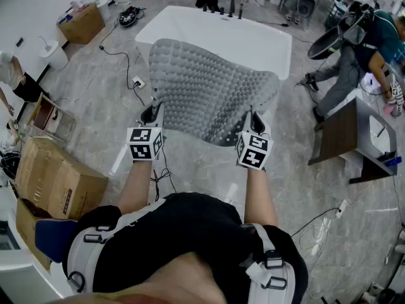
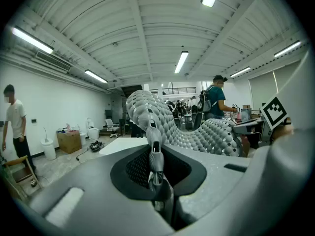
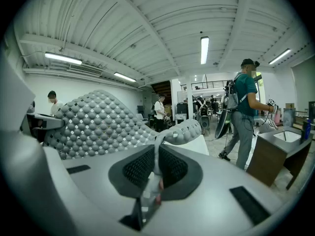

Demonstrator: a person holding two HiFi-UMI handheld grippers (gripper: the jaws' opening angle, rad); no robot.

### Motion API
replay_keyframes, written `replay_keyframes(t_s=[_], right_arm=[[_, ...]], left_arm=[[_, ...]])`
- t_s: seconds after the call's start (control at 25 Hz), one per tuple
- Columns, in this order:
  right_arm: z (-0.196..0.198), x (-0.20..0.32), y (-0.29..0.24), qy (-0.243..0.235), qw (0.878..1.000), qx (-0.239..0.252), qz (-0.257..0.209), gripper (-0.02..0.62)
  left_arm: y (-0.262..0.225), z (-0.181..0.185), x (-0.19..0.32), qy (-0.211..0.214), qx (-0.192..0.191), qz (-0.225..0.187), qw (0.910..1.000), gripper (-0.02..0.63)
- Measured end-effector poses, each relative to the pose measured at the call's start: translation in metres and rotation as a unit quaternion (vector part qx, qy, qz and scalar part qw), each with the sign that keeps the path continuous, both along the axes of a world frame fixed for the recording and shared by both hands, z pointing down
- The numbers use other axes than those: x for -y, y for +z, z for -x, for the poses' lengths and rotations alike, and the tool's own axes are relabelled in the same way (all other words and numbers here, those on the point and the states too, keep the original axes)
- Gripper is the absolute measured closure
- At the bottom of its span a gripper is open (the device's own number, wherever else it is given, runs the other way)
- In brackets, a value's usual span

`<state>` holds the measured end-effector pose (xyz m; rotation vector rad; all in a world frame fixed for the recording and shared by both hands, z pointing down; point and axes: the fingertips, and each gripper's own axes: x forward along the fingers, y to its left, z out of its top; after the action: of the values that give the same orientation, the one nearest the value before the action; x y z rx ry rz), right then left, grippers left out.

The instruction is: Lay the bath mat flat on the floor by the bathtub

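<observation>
A grey, bumpy bath mat (image 1: pixel 209 90) hangs spread in the air between both grippers, in front of the white bathtub (image 1: pixel 253 40). My left gripper (image 1: pixel 154 116) is shut on the mat's near left edge; in the left gripper view the mat (image 2: pixel 162 117) rises out of the pinched jaws (image 2: pixel 155 154). My right gripper (image 1: pixel 254 124) is shut on the near right edge; in the right gripper view the mat (image 3: pixel 98 124) curves off to the left from the jaws (image 3: pixel 157 163). The tub's near side is hidden behind the mat.
Cardboard boxes (image 1: pixel 57 179) stand at the left, cables and a power strip (image 1: pixel 137 81) lie on the marble floor. A brown-and-grey cabinet (image 1: pixel 357 141) stands at the right with a person (image 1: pixel 370 49) beside it. Another person (image 2: pixel 15 124) is at the far left.
</observation>
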<state>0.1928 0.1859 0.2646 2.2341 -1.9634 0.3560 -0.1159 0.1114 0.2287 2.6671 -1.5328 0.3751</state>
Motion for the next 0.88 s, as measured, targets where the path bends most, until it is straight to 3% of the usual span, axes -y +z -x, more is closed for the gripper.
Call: replay_keyframes(t_s=[0.24, 0.88], right_arm=[[0.004, 0.002, -0.007, -0.002, 1.000, 0.020, -0.018, 0.563], [0.031, 0.003, -0.006, 0.010, 1.000, 0.009, -0.016, 0.563]], left_arm=[[-0.003, 0.001, -0.002, 0.000, -0.009, 0.001, 1.0000, 0.566], [-0.001, 0.023, 0.010, 0.018, -0.037, 0.010, 0.9991, 0.566]])
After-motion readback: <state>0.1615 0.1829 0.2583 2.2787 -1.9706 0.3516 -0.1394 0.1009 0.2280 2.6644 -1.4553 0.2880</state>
